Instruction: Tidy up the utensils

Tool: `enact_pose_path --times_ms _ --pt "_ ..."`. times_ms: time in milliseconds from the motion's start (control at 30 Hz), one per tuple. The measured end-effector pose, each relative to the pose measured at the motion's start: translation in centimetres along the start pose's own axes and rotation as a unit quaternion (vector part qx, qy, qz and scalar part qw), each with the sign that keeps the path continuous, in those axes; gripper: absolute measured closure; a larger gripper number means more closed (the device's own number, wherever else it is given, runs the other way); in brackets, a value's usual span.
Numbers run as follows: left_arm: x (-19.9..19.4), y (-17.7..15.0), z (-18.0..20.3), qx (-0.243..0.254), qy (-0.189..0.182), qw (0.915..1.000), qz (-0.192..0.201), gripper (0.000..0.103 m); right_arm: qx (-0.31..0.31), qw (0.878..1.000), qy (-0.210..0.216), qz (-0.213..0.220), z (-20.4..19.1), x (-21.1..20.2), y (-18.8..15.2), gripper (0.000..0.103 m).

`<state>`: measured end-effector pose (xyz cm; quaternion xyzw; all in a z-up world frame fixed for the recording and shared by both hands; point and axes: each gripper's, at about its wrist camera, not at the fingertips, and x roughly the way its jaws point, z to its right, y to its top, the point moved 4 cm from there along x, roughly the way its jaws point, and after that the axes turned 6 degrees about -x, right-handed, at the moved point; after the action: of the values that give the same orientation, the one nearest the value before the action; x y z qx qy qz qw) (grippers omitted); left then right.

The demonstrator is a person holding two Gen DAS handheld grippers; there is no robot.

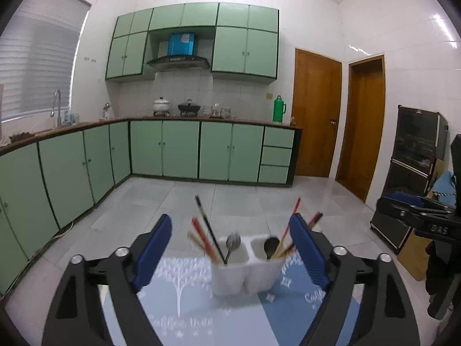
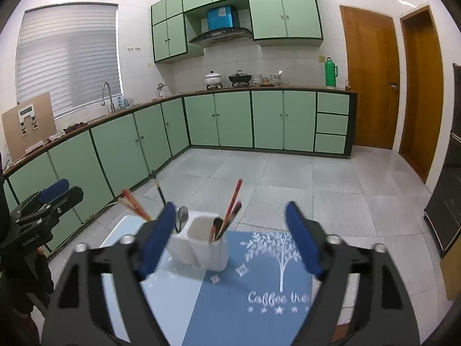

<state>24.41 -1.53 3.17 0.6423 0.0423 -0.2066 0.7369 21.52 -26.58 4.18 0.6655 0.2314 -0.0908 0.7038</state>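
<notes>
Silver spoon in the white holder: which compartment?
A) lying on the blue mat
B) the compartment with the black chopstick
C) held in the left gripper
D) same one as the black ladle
B: the silver spoon stands in the white holder compartment that also holds the black chopstick, while the black ladle sits in the other one; the left gripper is open and holds nothing.

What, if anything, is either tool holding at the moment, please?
Nothing. The left tool and right tool are both open and empty; the chopsticks and spoons stand in the white utensil holder.
</notes>
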Motion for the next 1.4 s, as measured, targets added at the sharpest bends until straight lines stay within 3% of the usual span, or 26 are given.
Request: enact_pose_path --times_ms 200,767,1400 --pt "-2.3 -2.7 0.3 0.011 0.017 0.9995 -0.025 0.006 0.008 1.000 0.018 -0.007 -1.5 -2.7 -3.1 0.009" --pt "-8.2 -7.1 2.0 -0.007 0.017 0.9985 -0.051 0.006 -0.007 0.999 0.041 -0.025 -6.8 -7.9 -8.3 0.008" --pt "-12.0 -8.1 3.3 0.004 0.021 0.9989 -0.042 0.006 -0.029 0.999 0.034 -0.024 -8.7 -10.4 -9.0 0.008"
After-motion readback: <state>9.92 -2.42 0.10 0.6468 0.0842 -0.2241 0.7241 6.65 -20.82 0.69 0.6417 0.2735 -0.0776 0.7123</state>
